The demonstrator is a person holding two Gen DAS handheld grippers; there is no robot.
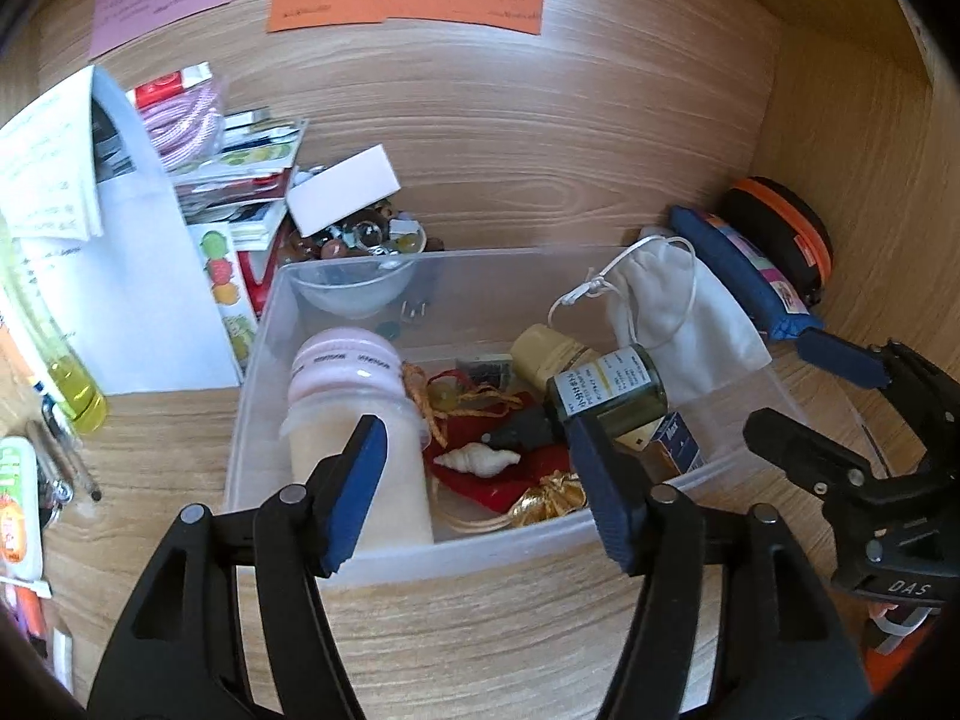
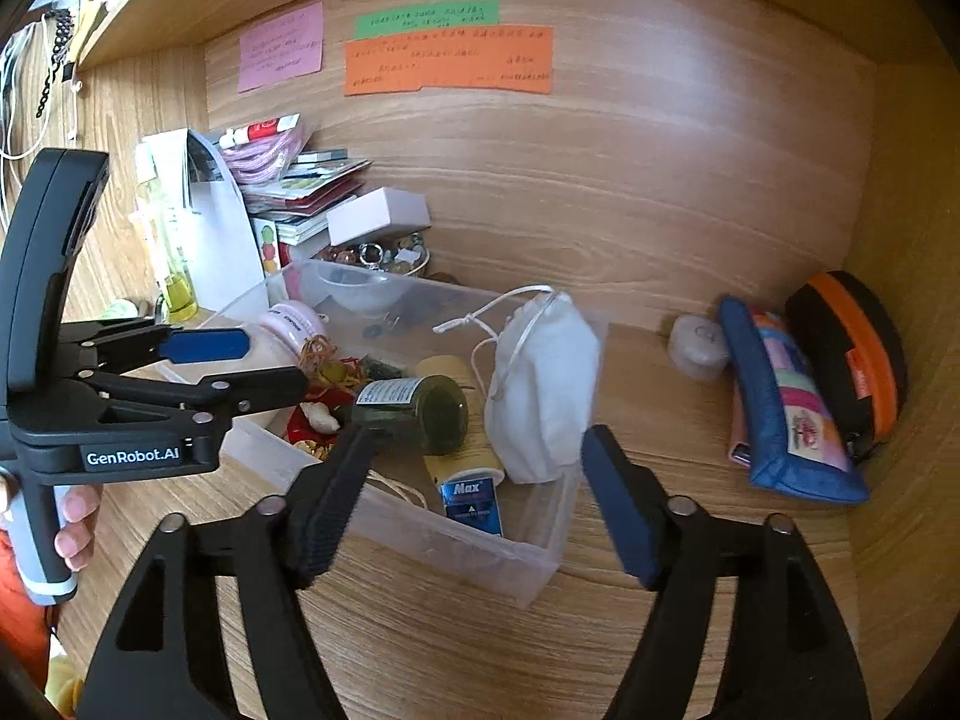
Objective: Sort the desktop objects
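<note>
The clear bin lies just ahead of both empty, spread grippers, left gripper and right gripper; likely next, picking another loose item.

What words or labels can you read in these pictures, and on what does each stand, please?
"GenRobot.AI": left gripper body.
"DAS": right gripper body.
"Max": small blue box in the bin.
Green bottle label, wall notes: too blurred to read.

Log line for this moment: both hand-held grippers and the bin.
left hand-held gripper: open, empty | right hand-held gripper: open, empty | clear bin: white pouch, green bottle inside
</note>
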